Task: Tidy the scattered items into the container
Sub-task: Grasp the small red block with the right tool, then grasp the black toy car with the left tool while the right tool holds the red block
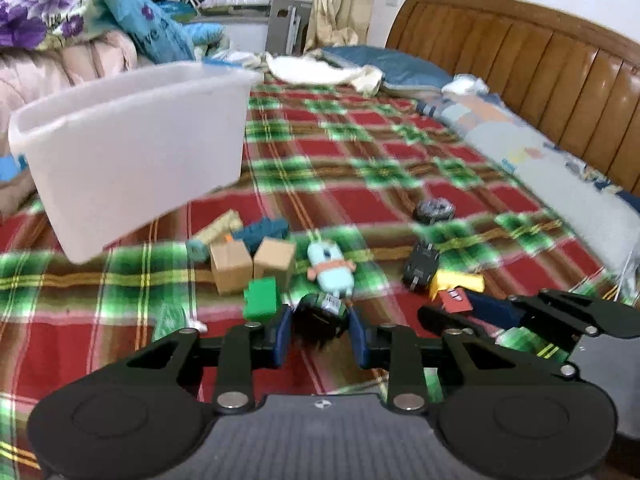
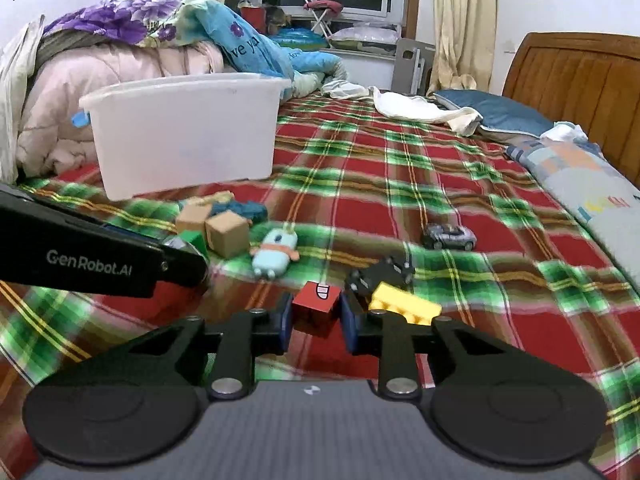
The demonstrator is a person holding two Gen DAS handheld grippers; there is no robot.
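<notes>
A white plastic bin (image 1: 132, 152) (image 2: 184, 132) stands on the plaid bed. Scattered toys lie in front of it: two wooden cubes (image 1: 252, 264) (image 2: 216, 226), a green block (image 1: 262, 298), a light-blue plush figure (image 1: 330, 266) (image 2: 274, 254), a black toy car (image 1: 422, 266) (image 2: 380, 274), a yellow brick (image 2: 404, 306) and a grey toy car (image 2: 450, 236). My left gripper (image 1: 320, 330) is closed around a dark fuzzy toy (image 1: 320, 320). My right gripper (image 2: 316, 320) is shut on a red block (image 2: 316, 308); it also shows in the left wrist view (image 1: 454, 300).
Piled quilts (image 2: 120, 52) lie behind the bin. Pillows (image 2: 492, 114) and a folded blanket (image 2: 580, 176) lie along the wooden headboard (image 2: 580, 80). A white cloth (image 2: 416, 106) lies at the far end of the bed.
</notes>
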